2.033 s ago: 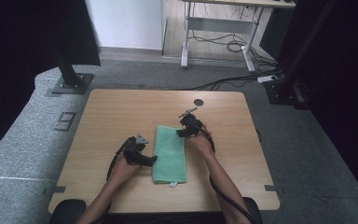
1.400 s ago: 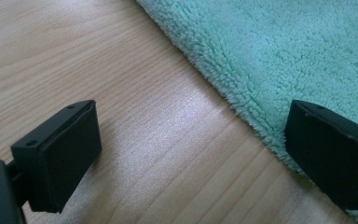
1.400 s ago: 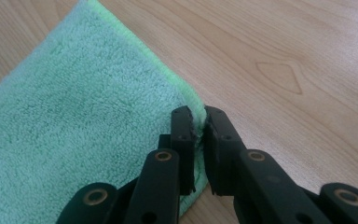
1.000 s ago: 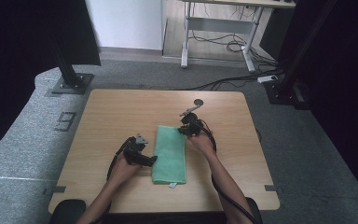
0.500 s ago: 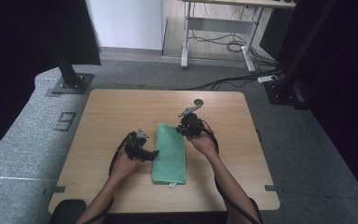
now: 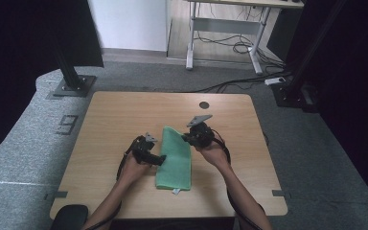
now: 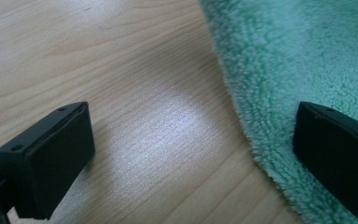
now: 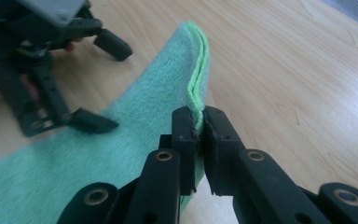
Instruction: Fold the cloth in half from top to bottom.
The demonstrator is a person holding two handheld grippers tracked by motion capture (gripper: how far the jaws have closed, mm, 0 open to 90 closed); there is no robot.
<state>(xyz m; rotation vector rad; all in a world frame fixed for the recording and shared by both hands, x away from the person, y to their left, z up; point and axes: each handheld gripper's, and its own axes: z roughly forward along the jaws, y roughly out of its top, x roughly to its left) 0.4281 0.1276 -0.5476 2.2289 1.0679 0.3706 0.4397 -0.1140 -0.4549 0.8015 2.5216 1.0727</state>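
While the high view gives me the whole layout, with the green towel [image 6: 175, 160] lying folded lengthwise near the middle of the wooden table [image 6: 105, 120] between my two hands, it is too coarse to show what either set of jaws is doing. For that I rely on the gripper views. From the right gripper view, my right gripper [image 8: 199, 128] has its jaws pinched tight on the towel's bright stitched edge, and that edge stands lifted off the wood in a ridge running away from the jaws. Beyond it I see my left gripper [image 8: 105, 84] over the cloth's far side. From the left gripper view, the left gripper [image 7: 191, 154] is spread wide: one jaw sits over bare wood, the other over the fleecy towel [image 7: 307, 60], so the towel's border runs between them.
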